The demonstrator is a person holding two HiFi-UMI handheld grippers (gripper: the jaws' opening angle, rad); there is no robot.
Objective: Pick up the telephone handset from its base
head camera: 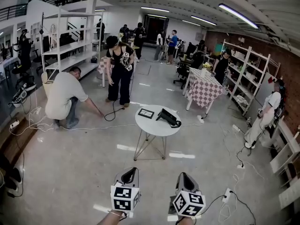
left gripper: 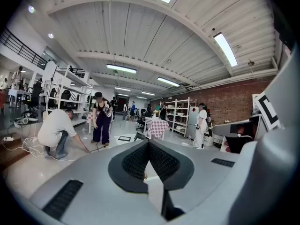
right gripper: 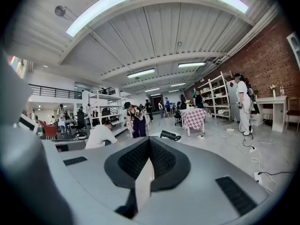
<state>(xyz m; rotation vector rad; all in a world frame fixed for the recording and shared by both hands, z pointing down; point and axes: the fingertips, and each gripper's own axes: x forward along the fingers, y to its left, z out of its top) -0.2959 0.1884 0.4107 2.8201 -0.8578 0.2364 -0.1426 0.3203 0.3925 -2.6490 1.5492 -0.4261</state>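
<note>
While held low at six o'clock of the head view, side by side and aimed toward twelve with a slight downward tilt: left gripper (head camera: 129, 172) and right gripper (head camera: 184, 176). Jaws of each pressed together, pads meeting at the tip, nothing between them. Same reading up close in the left gripper view (left gripper: 148, 143) and the right gripper view (right gripper: 150, 142).

Straight ahead at twelve o'clock, well apart from both claws: round white table (head camera: 152, 127) on thin metal legs. On its top toward two o'clock, black telephone (head camera: 168, 118), handset lying on its base as far as can be made out. Toward ten o'clock of the same top, flat black-framed panel (head camera: 146, 113), apart from the telephone.

Just above the closed tips in the right gripper view, toward one o'clock: telephone (right gripper: 169, 135) again, small and dark. Only a small dark shape for it near the tips in the left gripper view.

Around the table in the head view:
- At nine o'clock, crouching person in white shirt (head camera: 63, 97), one arm reaching down to the floor.
- At eleven o'clock, standing person in black (head camera: 119, 74), bent forward.
- At two o'clock, checked tablecloth (head camera: 202, 90).
- At three o'clock, person in white (head camera: 266, 116) near open shelving.
- At four o'clock, loose cables (head camera: 239, 158) on the grey floor.
</note>
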